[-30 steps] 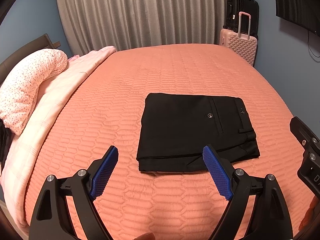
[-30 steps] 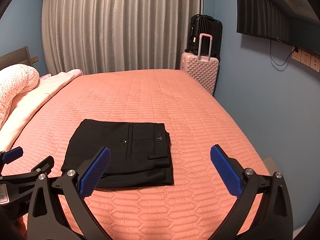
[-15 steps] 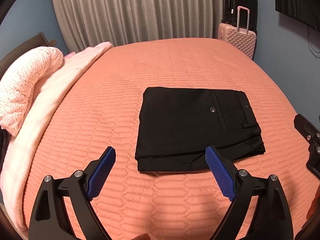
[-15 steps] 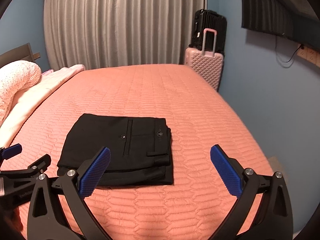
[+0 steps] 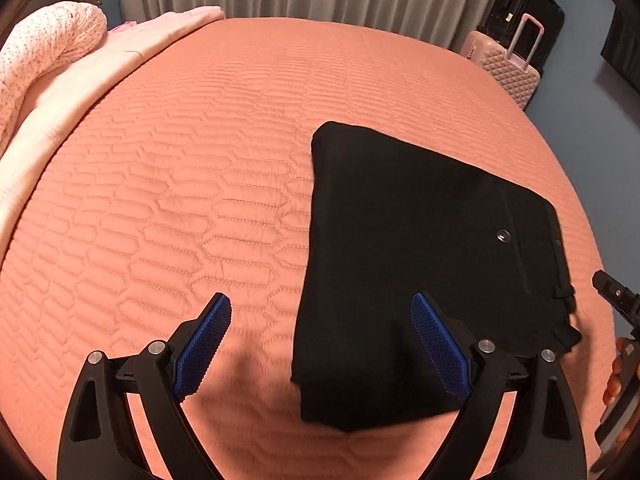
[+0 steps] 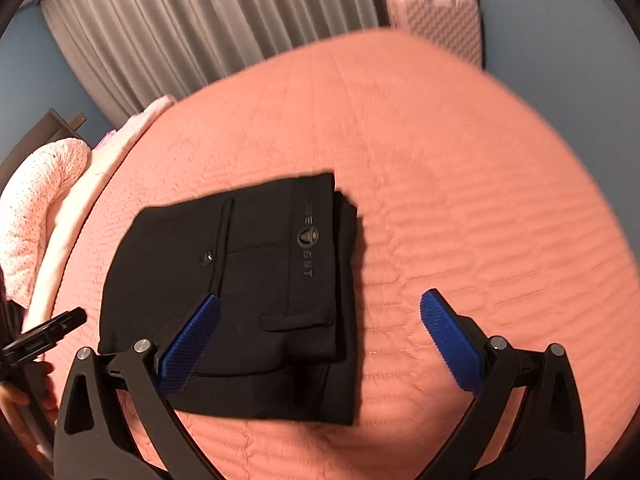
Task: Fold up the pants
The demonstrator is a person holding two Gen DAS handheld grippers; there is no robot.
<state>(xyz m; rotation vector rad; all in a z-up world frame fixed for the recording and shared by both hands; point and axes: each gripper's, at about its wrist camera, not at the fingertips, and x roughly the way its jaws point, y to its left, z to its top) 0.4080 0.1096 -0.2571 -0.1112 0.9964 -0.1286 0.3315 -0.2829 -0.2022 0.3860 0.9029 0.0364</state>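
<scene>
The black pants (image 5: 404, 264) lie folded into a flat rectangle on the orange quilted bed (image 5: 180, 184). A back pocket button and the waistband logo face up in the right wrist view (image 6: 248, 280). My left gripper (image 5: 320, 348) is open and empty, hovering over the near left edge of the pants. My right gripper (image 6: 320, 344) is open and empty, hovering over the near right edge, at the waistband end. Each gripper shows at the edge of the other's view.
A pink speckled pillow (image 5: 44, 48) and a pale pink blanket (image 5: 92, 76) lie along the bed's left side. A pink suitcase (image 5: 508, 68) and a black one (image 5: 528, 20) stand by the grey curtain (image 6: 200, 28) at the far right.
Both grippers have moved forward and down toward the pants, which now fill more of both views. Both views have tilted. The pants have not moved.
</scene>
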